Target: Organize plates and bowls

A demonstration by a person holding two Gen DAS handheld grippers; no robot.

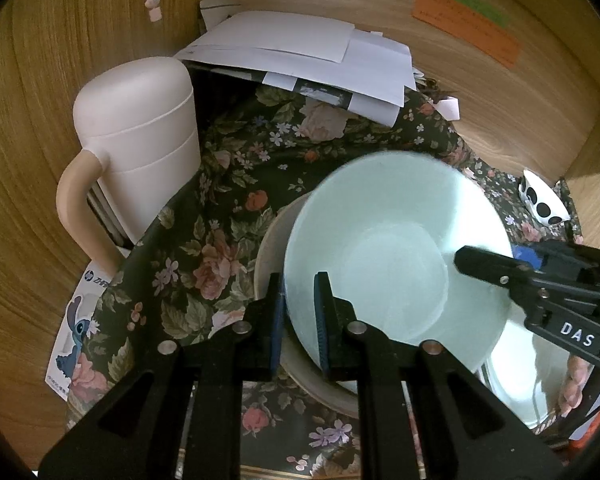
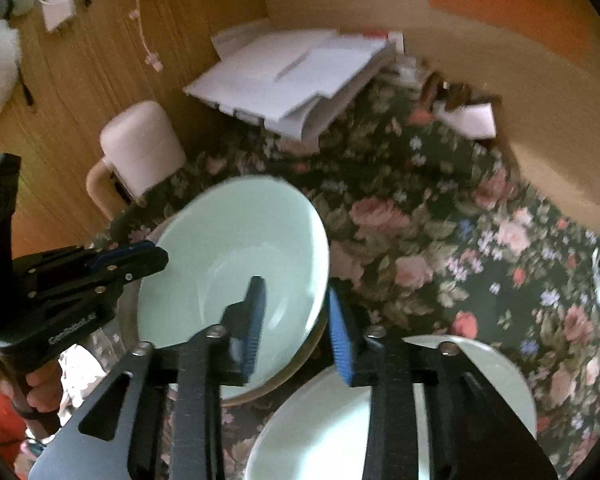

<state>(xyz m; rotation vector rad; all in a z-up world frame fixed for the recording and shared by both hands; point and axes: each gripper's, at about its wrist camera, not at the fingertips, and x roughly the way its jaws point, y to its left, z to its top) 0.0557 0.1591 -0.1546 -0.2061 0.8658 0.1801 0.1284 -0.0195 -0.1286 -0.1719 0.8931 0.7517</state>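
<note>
Left wrist view gives us one pale green bowl (image 1: 384, 256), tilted and sitting inside a beige bowl (image 1: 270, 236) on the floral tabletop (image 1: 220, 208). Our left tongs (image 1: 300, 316) are clamped on the green bowl's near rim, one pad inside the wall and one outside. From the right wrist view we count three dishes: the same green bowl (image 2: 236, 264), the beige one beneath it showing only as a sliver of rim (image 2: 260, 394), and a white bowl (image 2: 500, 368) near the bottom edge, just beside the stacked pair. Our right tongs (image 2: 296, 328) straddle the green bowl's opposite rim with the jaws parted; a gap shows between the rim and the right pad, so they grip nothing. Both tongs point steeply down at the tabletop, from opposite sides of the green bowl. Beyond the dishes stand one cream lidded mug (image 1: 140, 128) by the wooden wall (image 1: 32, 120) and one pile of white papers (image 1: 300, 52) in the corner. One spotted black-and-white object (image 1: 542, 200) lies at the far right.
</note>
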